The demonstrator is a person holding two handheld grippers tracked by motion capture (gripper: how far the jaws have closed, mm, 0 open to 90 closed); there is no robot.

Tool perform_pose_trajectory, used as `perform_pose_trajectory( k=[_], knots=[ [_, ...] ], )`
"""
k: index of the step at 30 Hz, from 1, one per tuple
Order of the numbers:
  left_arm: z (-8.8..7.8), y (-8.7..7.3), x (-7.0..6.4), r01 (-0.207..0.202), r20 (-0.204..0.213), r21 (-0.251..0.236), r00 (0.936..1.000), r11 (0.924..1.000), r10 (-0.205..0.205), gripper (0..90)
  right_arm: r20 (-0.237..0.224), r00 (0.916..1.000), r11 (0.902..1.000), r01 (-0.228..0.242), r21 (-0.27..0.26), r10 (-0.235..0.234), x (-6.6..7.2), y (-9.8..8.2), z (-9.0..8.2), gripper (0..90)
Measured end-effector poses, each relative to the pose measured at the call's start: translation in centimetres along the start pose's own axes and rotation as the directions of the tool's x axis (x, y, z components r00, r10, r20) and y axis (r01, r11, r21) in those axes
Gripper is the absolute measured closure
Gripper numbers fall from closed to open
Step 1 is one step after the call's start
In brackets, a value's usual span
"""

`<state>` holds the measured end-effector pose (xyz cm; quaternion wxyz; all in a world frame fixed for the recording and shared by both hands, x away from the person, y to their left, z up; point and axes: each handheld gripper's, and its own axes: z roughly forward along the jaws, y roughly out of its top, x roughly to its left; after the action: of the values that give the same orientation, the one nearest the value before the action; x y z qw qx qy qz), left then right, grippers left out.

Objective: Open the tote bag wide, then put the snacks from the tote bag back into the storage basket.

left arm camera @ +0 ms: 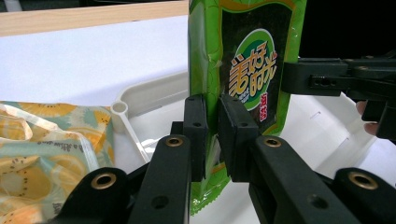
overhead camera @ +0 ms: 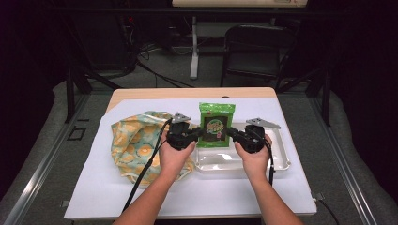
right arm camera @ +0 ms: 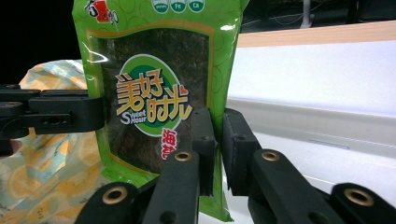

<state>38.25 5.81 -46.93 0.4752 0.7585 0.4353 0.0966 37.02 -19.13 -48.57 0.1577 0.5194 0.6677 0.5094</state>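
The green snack packet [overhead camera: 216, 124] stood upright, lifted just above the far left part of the white tray [overhead camera: 281, 161], which sat right of the middle of the surface [overhead camera: 291, 117]. Through its clear window a dark sheet of seaweed showed, with a round printed label across the front. It was held from both sides. The left gripper [overhead camera: 199, 132] had its jaws clamped on the packet's left edge, low down, with the film pinched flat between the pads [left arm camera: 195, 122]. The right gripper [overhead camera: 231, 131] had its jaws clamped on the opposite edge at about the same height, as the right gripper view showed the green seam caught between its two black pads [right arm camera: 203, 135].

The packet looked whole: the top seal was unbroken and no tear showed along either side. So the pick-up and the two-handed hold seemed done, and what was left, judging by the grip, was either pulling the packet open or setting it down in the tray, which lay bare beneath it.

Left of the tray, towards the left edge of the surface, a cloth bag [overhead camera: 133, 140] printed with yellow fruit slices lay crumpled and untouched.
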Motion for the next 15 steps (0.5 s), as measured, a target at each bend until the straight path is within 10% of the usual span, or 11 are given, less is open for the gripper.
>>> perform_pose_trajectory(
  k=[15],
  knots=[
    [1.5, 0.3, 0.7, 0.023, -0.014, 0.013, 0.9996, 0.9996, -0.023, 81.5, 0.012, 0.9999, 0.9999, -0.006, 0.012, 0.006, -0.7, 0.3, 0.9, 84.2]
  ],
)
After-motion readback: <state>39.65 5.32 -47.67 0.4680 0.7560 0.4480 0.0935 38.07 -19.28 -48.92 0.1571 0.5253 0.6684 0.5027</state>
